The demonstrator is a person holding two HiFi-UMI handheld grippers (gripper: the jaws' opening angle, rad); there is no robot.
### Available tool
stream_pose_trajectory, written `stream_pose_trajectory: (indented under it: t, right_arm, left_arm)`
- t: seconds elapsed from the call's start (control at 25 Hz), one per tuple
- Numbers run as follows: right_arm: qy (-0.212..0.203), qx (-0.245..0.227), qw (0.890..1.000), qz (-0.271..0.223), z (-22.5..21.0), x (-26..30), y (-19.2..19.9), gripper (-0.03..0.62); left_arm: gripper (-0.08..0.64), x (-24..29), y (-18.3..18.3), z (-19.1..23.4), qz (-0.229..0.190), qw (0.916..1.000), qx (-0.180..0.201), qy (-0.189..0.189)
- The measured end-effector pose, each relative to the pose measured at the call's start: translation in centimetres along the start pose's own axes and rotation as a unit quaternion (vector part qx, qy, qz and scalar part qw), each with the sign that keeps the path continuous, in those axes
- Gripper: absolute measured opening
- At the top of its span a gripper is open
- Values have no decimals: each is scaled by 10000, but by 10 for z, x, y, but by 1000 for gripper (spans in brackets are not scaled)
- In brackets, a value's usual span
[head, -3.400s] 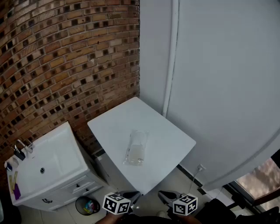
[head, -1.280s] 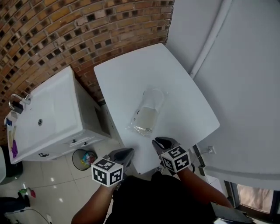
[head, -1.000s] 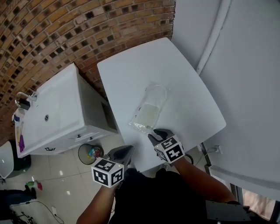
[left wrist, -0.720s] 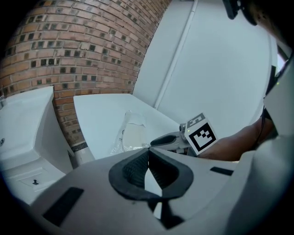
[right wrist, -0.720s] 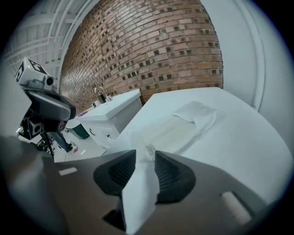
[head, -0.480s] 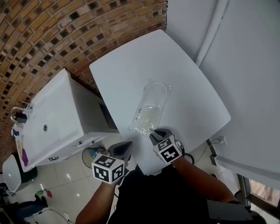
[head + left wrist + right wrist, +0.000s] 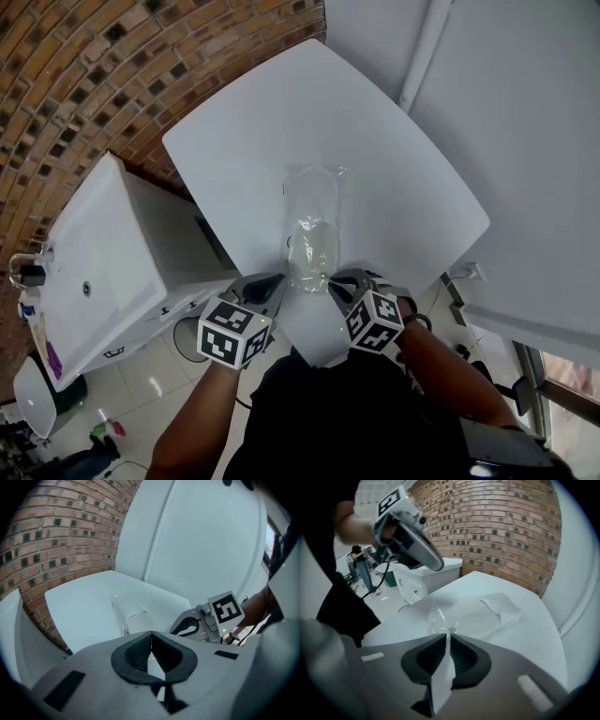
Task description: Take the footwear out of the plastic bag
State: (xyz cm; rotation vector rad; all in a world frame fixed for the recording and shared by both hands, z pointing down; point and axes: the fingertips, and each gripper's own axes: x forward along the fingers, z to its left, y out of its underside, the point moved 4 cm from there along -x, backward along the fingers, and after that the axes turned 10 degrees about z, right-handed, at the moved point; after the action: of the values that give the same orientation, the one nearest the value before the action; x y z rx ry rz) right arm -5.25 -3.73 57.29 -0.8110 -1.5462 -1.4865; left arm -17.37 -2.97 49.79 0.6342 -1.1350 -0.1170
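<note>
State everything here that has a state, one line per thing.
plastic bag: lying on the table, near end bunched up.
footwear: still inside the plastic bag.
left gripper: shut, empty.
right gripper: jaws have just been closing, now pinching the plastic bag's near end.

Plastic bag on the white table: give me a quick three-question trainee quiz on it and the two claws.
1. True or false: the left claw is gripping the plastic bag.
2. What does the bag lie on? A the white table; B the sink cabinet; C the floor.
3. Which claw has the bag's edge between its jaws?

Key
1. False: it is shut on nothing, beside the bag.
2. A.
3. The right claw. Its jaws have just been closing, and the bag's near edge is pinched between them.
</note>
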Motion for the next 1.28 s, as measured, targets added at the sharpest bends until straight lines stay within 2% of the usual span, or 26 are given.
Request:
stream_pose_trajectory:
  t: [0.12, 0.24, 0.32, 0.44, 0.52, 0.56, 0.6, 0.68, 0.84, 0.92, 1.04, 1.28]
  right_arm:
    - [-359, -975, 9945, 93, 16, -8, 9, 25]
    - [-696, -1840, 9801, 254, 28, -18, 24, 7]
    - [-786, -2150, 9728, 361, 30, -22, 34, 2]
    - [-673, -2051, 9754, 456, 21, -25, 47, 2]
    - [-491, -1727, 9829, 416, 13, -28, 51, 2]
    - [-375, -1577, 9860, 385, 11, -30, 52, 2]
    - [-258, -1455, 9884, 355, 8, -31, 53, 2]
    - [-45, -1278, 9913, 300, 5, -31, 55, 2]
    - [288, -996, 9944, 205, -4, -31, 60, 2]
    - [343, -872, 9956, 95, -7, -35, 62, 2]
    - [363, -888, 9954, -77, -4, -43, 65, 2]
    - [253, -1267, 9916, -100, 14, -51, 77, 2]
  left_arm:
    - [8, 16, -11, -8, 257, 9968, 762, 32]
    - [8, 31, -18, -19, 535, 9839, 1704, 94]
    - [8, 43, -19, -30, 776, 9667, 2437, 123]
    - [8, 67, -18, -51, 1053, 9297, 3526, 138]
    - [8, 86, -16, -59, 1254, 9115, 3916, 119]
    - [8, 95, -14, -60, 1379, 9065, 3989, 91]
    - [8, 103, -12, -58, 1513, 9045, 3987, 51]
    - [8, 115, -8, -50, 1757, 9069, 3829, -35]
    - [8, 124, -7, -43, 1779, 9273, 3293, 24]
    - [8, 126, -10, -43, 1796, 9324, 3135, 55]
    - [8, 130, -12, -45, 1877, 9314, 3119, 10]
    - [8, 130, -13, -45, 1955, 9335, 3005, -55]
